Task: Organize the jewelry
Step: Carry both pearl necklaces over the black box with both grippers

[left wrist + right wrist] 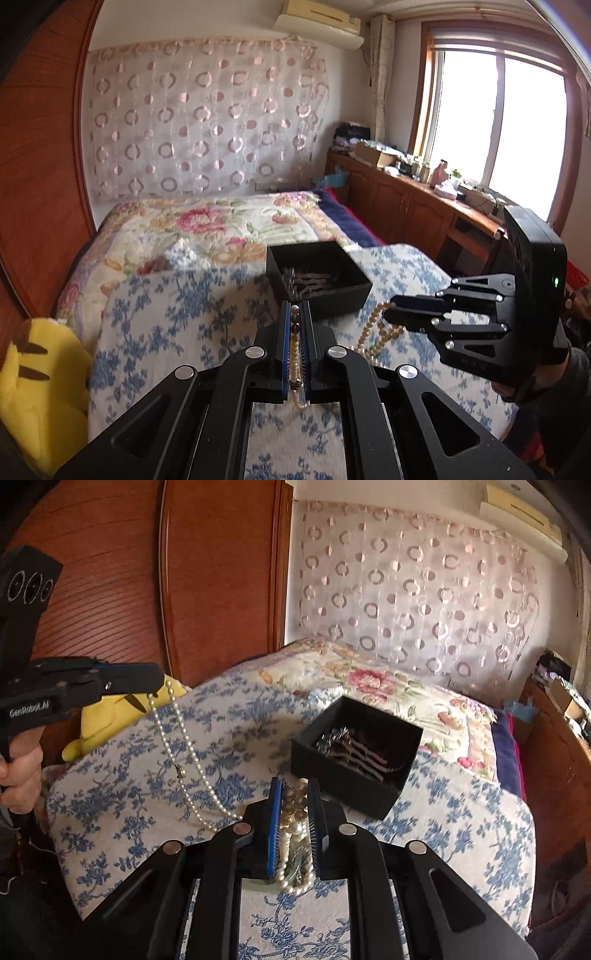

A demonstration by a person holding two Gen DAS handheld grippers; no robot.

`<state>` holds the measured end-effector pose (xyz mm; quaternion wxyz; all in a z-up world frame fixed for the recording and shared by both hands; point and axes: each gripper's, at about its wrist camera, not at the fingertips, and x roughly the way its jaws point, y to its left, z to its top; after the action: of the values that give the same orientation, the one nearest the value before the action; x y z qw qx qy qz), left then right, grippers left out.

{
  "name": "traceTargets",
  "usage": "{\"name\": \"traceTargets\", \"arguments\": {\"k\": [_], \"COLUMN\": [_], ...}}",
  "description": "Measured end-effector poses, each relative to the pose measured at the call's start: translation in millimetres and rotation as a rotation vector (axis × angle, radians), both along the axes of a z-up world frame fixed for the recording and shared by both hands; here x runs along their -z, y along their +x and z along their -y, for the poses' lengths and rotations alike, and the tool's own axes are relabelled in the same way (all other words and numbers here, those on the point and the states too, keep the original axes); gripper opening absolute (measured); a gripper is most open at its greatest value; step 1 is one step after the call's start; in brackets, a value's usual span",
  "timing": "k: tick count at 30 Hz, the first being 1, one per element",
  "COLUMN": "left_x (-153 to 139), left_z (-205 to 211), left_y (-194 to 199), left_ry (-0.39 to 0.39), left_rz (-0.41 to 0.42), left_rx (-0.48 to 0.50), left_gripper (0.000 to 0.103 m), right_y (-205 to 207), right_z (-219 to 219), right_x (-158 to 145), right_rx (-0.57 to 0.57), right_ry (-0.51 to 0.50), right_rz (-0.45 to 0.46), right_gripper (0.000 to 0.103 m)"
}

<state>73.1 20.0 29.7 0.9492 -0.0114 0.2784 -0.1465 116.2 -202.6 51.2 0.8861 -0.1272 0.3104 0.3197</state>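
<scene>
Fingers of the left gripper point(295, 317) pinch a pearl necklace point(192, 753); the right gripper point(294, 794) clamps a bunch of beaded strands point(295, 834). Both hang over the blue-flowered cover point(229, 716), with bare fabric either side. Black box point(354, 753) lies just ahead.

Left black two-finger gripper point(295, 314): matte linkage arms, round silver pivot screws, blue-edged finger pads; white "GenRobot.AI" lettering on its side, seen from right wrist. Right black two-finger gripper point(295, 794): same build, black camera housing with green LED. Dark sleeve point(561, 373) at right wrist.
</scene>
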Motion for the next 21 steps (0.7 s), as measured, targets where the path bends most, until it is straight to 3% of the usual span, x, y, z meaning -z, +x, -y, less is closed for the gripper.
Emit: {"name": "traceTargets", "arguments": {"k": [21], "left_x": [-61], "left_z": [13], "left_y": [32], "left_ry": [-0.010], "left_rz": [0.108], "left_rx": [0.032], "left_gripper": [0.004], "right_y": [15], "right_z": [24], "right_x": [-62], "right_rx": [0.018], "right_ry": [0.064], "right_rz": [0.103], "right_gripper": [0.015]}}
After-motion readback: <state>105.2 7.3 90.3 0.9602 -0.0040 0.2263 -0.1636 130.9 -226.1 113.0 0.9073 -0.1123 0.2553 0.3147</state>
